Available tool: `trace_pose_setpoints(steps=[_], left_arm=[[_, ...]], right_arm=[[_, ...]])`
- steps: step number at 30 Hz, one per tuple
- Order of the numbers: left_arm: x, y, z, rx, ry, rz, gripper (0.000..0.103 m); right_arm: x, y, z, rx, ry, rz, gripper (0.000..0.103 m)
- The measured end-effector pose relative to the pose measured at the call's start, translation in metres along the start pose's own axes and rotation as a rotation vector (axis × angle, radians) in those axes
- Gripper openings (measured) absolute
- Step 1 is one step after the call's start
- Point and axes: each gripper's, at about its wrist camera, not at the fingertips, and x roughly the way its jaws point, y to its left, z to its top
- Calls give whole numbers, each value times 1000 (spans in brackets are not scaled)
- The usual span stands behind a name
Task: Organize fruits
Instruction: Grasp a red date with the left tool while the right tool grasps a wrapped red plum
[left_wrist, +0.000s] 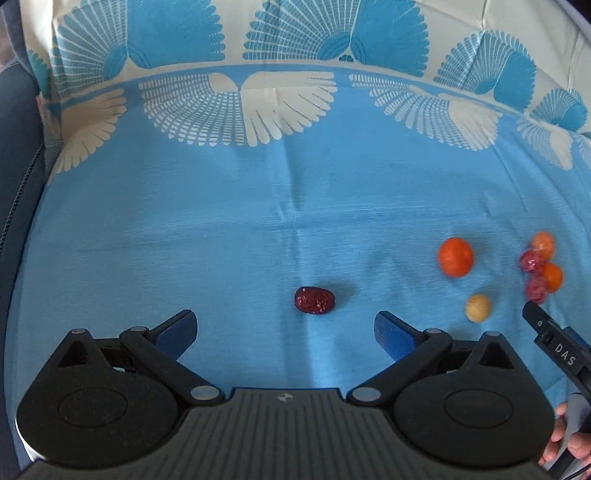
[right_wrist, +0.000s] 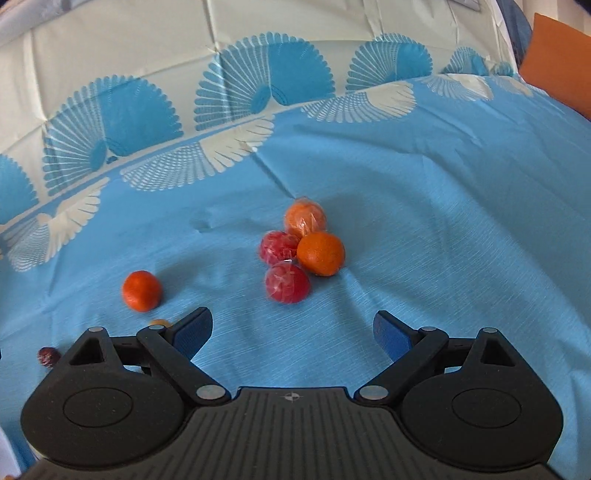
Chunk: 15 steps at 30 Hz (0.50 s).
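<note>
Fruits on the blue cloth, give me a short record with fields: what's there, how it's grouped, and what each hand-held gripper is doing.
surface: blue cloth
cluster: two oranges, two red fruits, touching
loose: orange, dark red fruit, small tan fruit
left hand-held gripper: open, empty, facing the dark red fruit
right hand-held gripper: open, empty, facing the cluster

We see bare blue cloth (left_wrist: 184, 240) left of dried date (left_wrist: 314, 300); fruit cluster (right_wrist: 301, 251) blocks right side; lone orange (right_wrist: 142, 290) apart.
</note>
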Motion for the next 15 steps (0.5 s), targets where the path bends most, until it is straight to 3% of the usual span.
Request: trace_pose_setpoints(steps=[4, 6, 7, 8, 9, 10, 11, 12, 13, 15], left_arm=[[37, -5, 4, 42, 19, 14, 102], [54, -7, 4, 57, 54, 27, 102], [61, -9, 4, 66, 73, 28, 102], [64, -9, 4, 67, 71, 26, 103], [64, -7, 4, 66, 57, 10, 102], [63, -6, 4, 65, 50, -19, 95], [60, -5, 3, 66, 40, -40, 81], [55, -5, 2, 70, 11, -47, 68], [50, -7, 2, 75, -1, -59, 34], [44, -5, 1, 52, 12, -53, 35]], right_arm=[[25, 14, -3, -46, -58, -46, 91], [32, 20, -4, -77, -75, -61, 81], [35, 23, -5, -94, -79, -82, 81], [34, 25, -5, -100, -92, -84, 75], [32, 27, -6, -110, -106, -81, 61], [30, 28, -7, -121, -116, -96, 52], [29, 27, -7, -120, -119, -101, 34], [28, 24, -7, -110, -118, -90, 33], [27, 20, -7, -96, -115, -76, 33], [21, 13, -4, -66, -104, -39, 33]])
